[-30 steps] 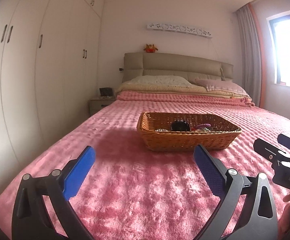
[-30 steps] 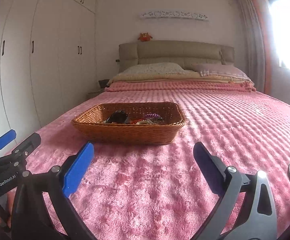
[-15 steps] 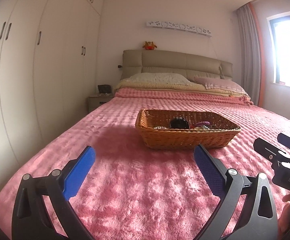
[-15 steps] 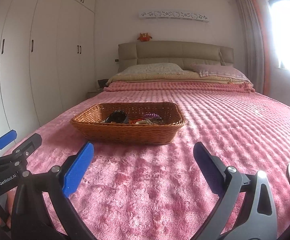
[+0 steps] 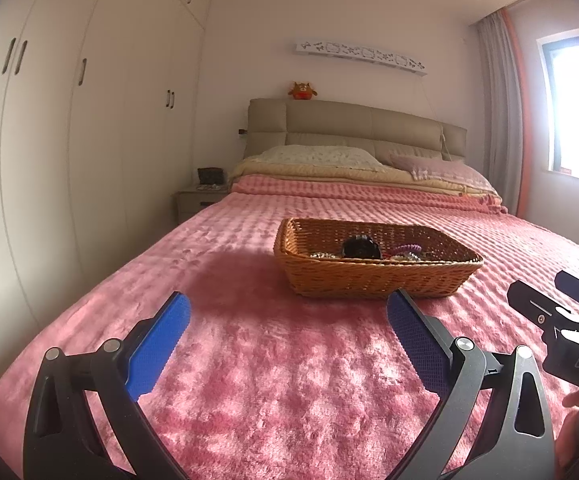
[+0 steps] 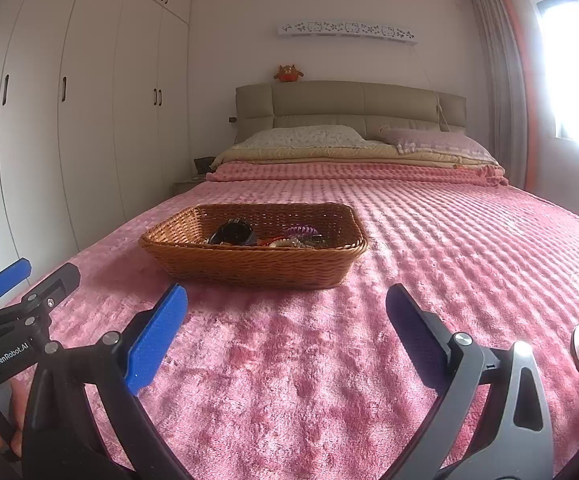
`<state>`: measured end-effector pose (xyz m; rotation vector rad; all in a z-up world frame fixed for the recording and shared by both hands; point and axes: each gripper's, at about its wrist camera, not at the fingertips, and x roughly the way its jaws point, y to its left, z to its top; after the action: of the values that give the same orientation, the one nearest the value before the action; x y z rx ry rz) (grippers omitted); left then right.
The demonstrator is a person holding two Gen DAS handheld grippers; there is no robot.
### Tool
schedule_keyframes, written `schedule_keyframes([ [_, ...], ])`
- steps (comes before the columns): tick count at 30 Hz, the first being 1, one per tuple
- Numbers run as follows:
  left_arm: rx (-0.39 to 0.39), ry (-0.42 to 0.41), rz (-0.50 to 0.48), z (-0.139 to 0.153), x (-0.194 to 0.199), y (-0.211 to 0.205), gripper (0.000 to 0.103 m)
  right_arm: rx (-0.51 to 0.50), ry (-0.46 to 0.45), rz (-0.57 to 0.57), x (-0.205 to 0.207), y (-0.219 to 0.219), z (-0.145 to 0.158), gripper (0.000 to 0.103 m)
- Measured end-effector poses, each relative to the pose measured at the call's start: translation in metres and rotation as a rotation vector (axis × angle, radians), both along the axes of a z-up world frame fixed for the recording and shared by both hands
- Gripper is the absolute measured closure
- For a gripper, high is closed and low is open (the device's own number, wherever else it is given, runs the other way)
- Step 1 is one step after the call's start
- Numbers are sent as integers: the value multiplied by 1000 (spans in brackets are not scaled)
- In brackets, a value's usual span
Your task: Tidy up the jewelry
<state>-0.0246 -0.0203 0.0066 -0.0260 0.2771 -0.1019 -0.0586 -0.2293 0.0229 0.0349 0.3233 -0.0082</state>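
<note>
Ahead: basket (image 5: 373, 276) holding jewelry (image 6: 289, 240), beyond both tools, left (image 5: 288, 334) and right (image 6: 285, 332), jaws apart, empty.

So the basket (image 6: 255, 266) sits on the bed (image 6: 449, 264), mid-way down, with the jewelry (image 6: 289, 240) piled inside it. Pillows (image 6: 305, 138) are behind it at the headboard (image 6: 349, 104), wardrobe (image 6: 69, 120) along the left, window (image 5: 577, 112) on the right.

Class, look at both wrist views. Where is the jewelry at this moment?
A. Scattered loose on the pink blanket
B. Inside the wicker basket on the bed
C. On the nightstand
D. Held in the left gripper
B: the jewelry lies inside the wicker basket on the pink blanket; both grippers are open and hold nothing.
</note>
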Motion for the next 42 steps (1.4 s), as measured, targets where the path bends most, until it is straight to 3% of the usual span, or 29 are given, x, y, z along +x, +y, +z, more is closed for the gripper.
schedule_keyframes([
  [42,0,2,3,0,-2,-2,8,-5,27,-3,7,-6,-3,8],
])
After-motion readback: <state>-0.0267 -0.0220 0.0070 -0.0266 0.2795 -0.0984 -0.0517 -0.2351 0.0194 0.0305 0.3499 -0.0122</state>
